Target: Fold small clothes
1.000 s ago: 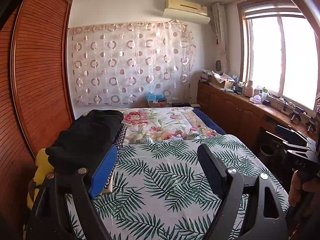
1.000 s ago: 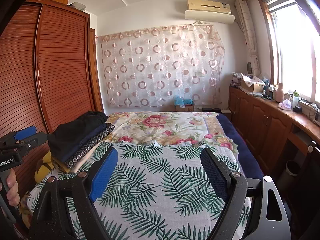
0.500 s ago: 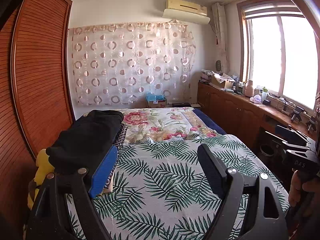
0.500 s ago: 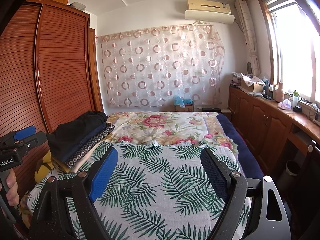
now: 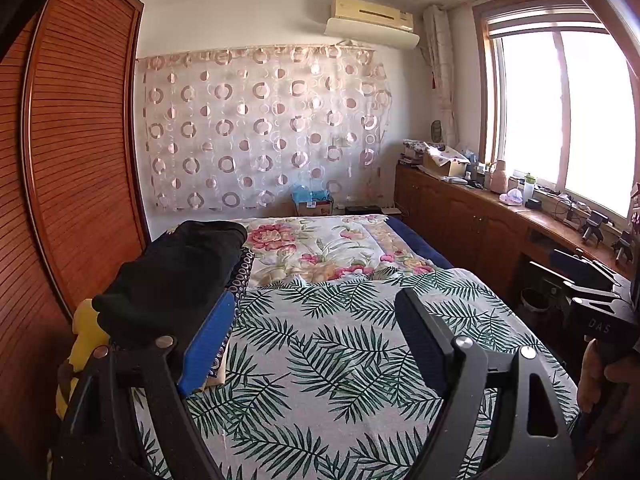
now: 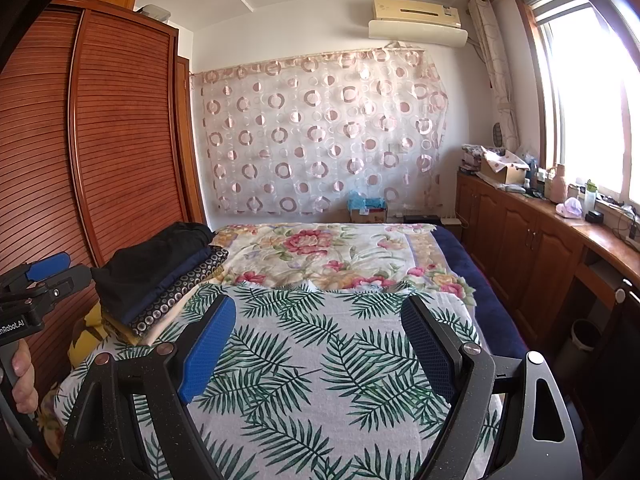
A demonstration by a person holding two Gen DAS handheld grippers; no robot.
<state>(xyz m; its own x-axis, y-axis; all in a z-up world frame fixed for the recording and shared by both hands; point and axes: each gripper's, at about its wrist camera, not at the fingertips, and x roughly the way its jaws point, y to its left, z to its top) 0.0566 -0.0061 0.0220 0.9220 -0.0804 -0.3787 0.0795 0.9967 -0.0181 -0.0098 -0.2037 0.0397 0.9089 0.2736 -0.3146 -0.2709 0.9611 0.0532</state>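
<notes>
A bedroom seen from two hand-held grippers, both pointing slightly down over a bed (image 6: 460,264) spread with a white sheet printed with green palm fronds (image 6: 320,360). Beyond it lies a cream quilt with pink flowers (image 6: 320,252).

The left gripper (image 5: 310,336) has its jaws wide apart with nothing between them. The right gripper (image 6: 316,340) is likewise spread wide and empty. Each hangs above bare sheet, touching no cloth.

The clothes to be folded sit in a stack of small garments (image 6: 156,276) at the left edge of the bed, next to a reddish slatted wooden wardrobe (image 6: 120,140). On top is a black soft garment (image 5: 176,276), loosely bundled. Under it show a navy layer, then a dark fabric with small pale rings (image 6: 180,292), then cream and yellow pieces at the bottom. In the left view the stack sits just behind that gripper's blue left finger (image 5: 206,344); in the right view it lies well off to the left.

These look like light, limp fabrics that will sag and drape when lifted, not slip or break. The top black piece probably comes away easiest if pinched at a free edge or corner, not the bulky middle, where a grip could catch the layers beneath. Its seams and hems are too dark to make out.
</notes>
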